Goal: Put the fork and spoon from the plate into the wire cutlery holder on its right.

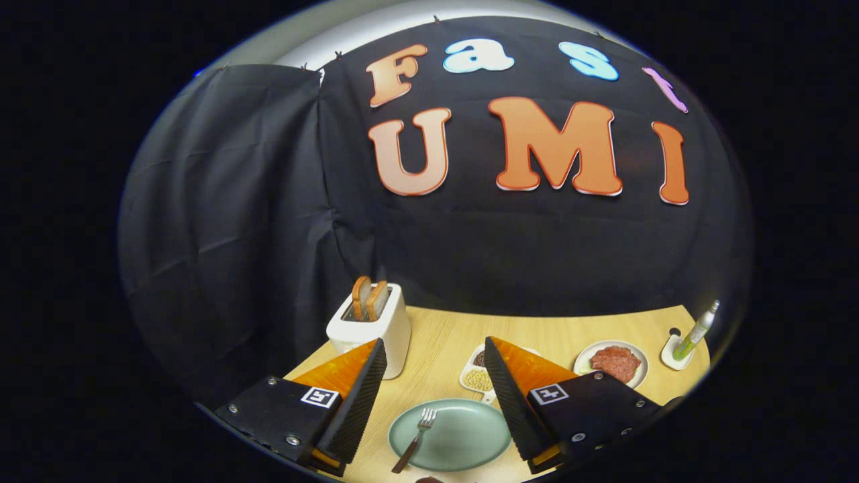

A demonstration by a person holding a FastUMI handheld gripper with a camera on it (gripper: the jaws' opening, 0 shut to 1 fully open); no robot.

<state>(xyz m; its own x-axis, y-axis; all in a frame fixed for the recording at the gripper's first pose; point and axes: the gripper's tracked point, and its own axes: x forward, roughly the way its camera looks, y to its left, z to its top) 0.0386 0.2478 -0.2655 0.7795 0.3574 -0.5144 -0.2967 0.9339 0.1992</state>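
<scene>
A pale green plate [463,439] lies on the wooden table, low between my two fingers. A fork [416,439] with a dark handle rests on its left part, tines pointing away from me. My gripper [435,352] hangs above the table, open, with nothing between its fingers. Both fingers [359,396] stand wide apart, one on each side of the plate.
A white toaster [372,329] with two bread slices stands beyond the left finger. A small white dish of beans [476,376] sits behind the plate. Right of it are a plate of meat [614,362] and a bottle on a white stand [694,332].
</scene>
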